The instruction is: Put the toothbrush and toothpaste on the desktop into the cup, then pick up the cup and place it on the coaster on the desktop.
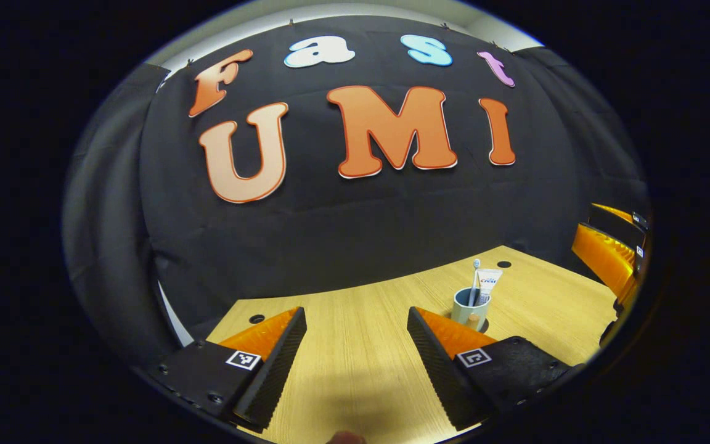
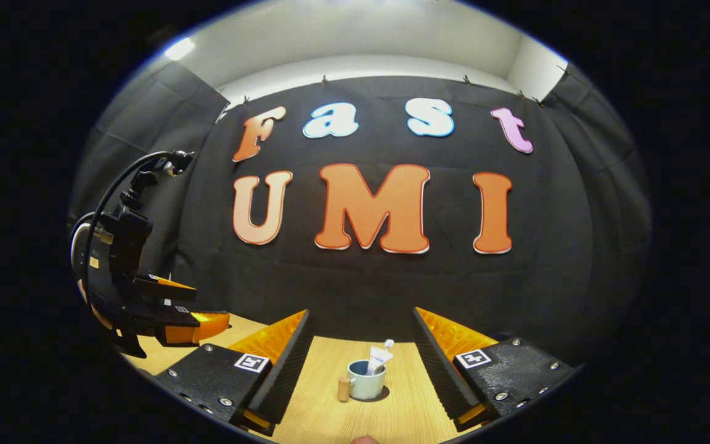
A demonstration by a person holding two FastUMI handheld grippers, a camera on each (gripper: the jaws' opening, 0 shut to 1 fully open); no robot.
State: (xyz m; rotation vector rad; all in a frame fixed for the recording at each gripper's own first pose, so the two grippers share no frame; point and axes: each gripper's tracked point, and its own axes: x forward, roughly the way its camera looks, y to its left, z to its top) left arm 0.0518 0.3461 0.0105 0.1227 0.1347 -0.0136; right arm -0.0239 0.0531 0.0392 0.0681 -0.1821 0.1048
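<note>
In the right gripper view the cup (image 2: 366,379) stands low centre on the desk (image 2: 404,413), holding the toothbrush (image 2: 386,348) and toothpaste (image 2: 376,357), on the coaster (image 2: 383,394); right tongs (image 2: 364,345) apart, empty; left tongs (image 1: 355,336) likewise spread wide

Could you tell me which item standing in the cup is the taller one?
The toothbrush: its head rises above the toothpaste tube beside it in the cup.
</note>
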